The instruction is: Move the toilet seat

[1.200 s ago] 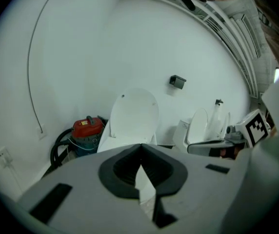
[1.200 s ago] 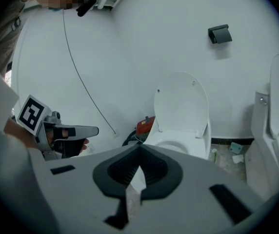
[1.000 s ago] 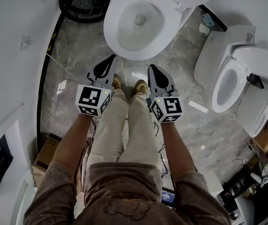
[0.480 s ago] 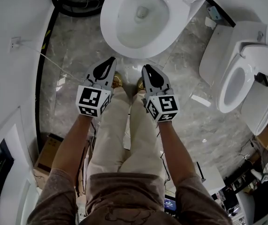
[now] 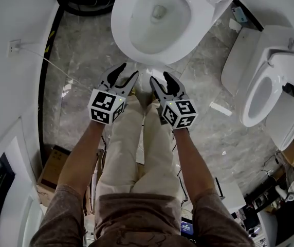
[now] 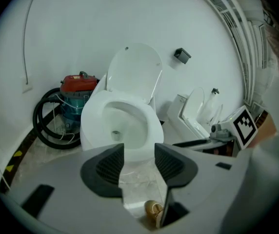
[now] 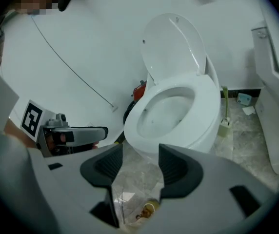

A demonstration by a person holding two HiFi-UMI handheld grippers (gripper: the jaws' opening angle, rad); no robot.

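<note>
A white toilet (image 5: 136, 50) stands ahead of me, its seat ring (image 5: 184, 39) lying down on the bowl and its lid (image 6: 132, 74) raised against the wall. In the right gripper view the seat (image 7: 205, 104) and lid (image 7: 173, 45) show the same. My left gripper (image 5: 126, 73) and right gripper (image 5: 160, 80) hang side by side just short of the bowl's front rim, above the floor. Both have just been opening their jaws and stand open, with only floor between the left gripper's (image 6: 139, 152) and the right gripper's (image 7: 140, 152) pads. Neither touches the toilet.
A red vacuum (image 6: 76, 87) with a black hose (image 5: 80, 6) sits left of the toilet. A second toilet (image 5: 260, 86) stands at the right, and a third (image 5: 286, 130) beyond it. A cardboard box (image 5: 52, 171) lies by the left wall. My shoes (image 6: 153, 209) are below the grippers.
Both grippers went from shut to open. Both have sunk and drawn closer to the bowl's front rim.
</note>
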